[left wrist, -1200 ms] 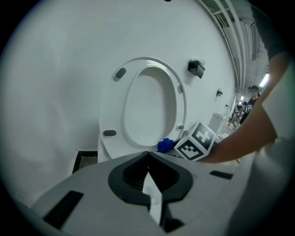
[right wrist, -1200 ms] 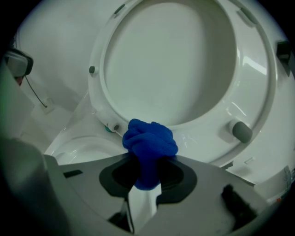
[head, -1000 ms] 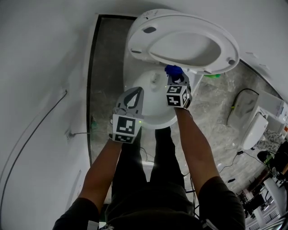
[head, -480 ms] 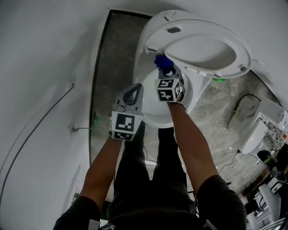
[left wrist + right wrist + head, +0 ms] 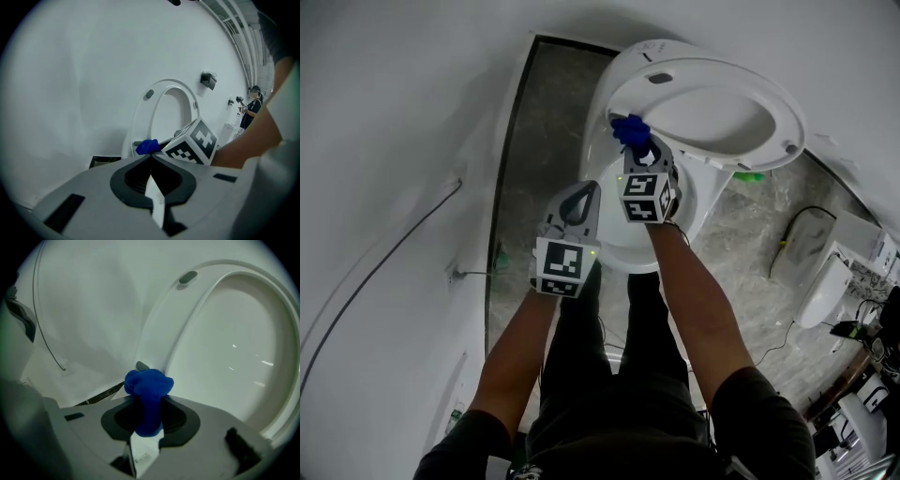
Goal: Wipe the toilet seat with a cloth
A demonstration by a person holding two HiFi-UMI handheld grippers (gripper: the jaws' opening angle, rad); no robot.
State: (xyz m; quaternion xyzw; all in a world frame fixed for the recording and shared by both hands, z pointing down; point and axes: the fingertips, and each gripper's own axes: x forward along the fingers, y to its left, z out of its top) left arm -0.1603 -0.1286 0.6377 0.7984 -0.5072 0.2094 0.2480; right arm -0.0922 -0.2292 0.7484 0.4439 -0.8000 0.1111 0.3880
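Observation:
The white toilet seat [image 5: 789, 111] stands raised above the bowl [image 5: 617, 255]. A bunched blue cloth [image 5: 628, 129] touches the seat's lower left rim, and my right gripper [image 5: 638, 150] is shut on it. In the right gripper view the cloth [image 5: 149, 384] sticks up from between the jaws of that gripper [image 5: 149, 403], close to the seat's ring [image 5: 197, 317]. My left gripper [image 5: 581, 191] hangs lower and to the left over the bowl's edge, shut with nothing in it. The left gripper view shows its closed tips [image 5: 151, 157] below the cloth [image 5: 148, 146].
A dark strip of floor [image 5: 523, 141] runs between the toilet and the white wall, where a thin cable [image 5: 384, 258] hangs. Marble floor with white appliances [image 5: 825, 277] and cables lies to the right. A green object [image 5: 750, 174] sits behind the bowl. A person [image 5: 253, 107] stands far off.
My right gripper has carried the blue cloth up and leftward along the raised seat's lower rim. The left gripper has risen a little and stays shut.

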